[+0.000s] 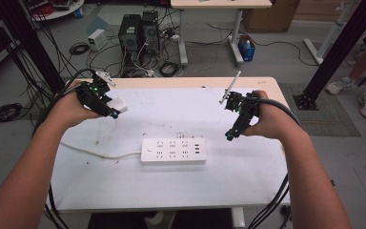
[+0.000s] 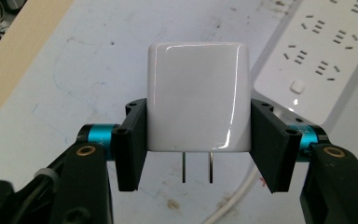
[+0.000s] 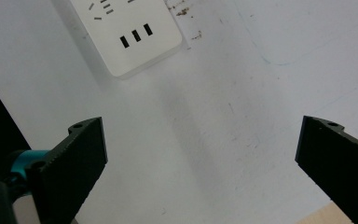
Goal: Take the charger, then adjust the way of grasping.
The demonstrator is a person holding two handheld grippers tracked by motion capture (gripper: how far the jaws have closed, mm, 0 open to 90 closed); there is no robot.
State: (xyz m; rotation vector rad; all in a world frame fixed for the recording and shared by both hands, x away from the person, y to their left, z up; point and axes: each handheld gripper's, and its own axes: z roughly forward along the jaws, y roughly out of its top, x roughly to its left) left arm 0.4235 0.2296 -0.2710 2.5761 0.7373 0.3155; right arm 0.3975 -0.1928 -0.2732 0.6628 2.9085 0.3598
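- The left gripper (image 1: pixel 116 113) is hovering at the upper left of the high view, above the left part of the white table (image 1: pixel 248 176), with the person's left hand (image 1: pixel 74 107) wrapped around its body.
- Its jaws are clamping a white charger (image 2: pixel 199 95) from both sides; in the left gripper view the charger is sitting at the centre of the frame, the pads pressing on its two flanks.
- Two metal prongs (image 2: pixel 197 166) are sticking out of the charger's lower face, pointing toward the bottom of that frame, clear of the tabletop.
- The white power strip (image 1: pixel 173 150) is lying flat at the centre of the high view, its cable (image 1: pixel 100 153) running off to the left; the charger is sitting well apart from it.
- The right gripper (image 1: pixel 230 135) is hanging at the right of centre in the high view, just beside the strip's right end.
- Its jaws are standing wide apart with nothing between them, bare table showing in the gap.
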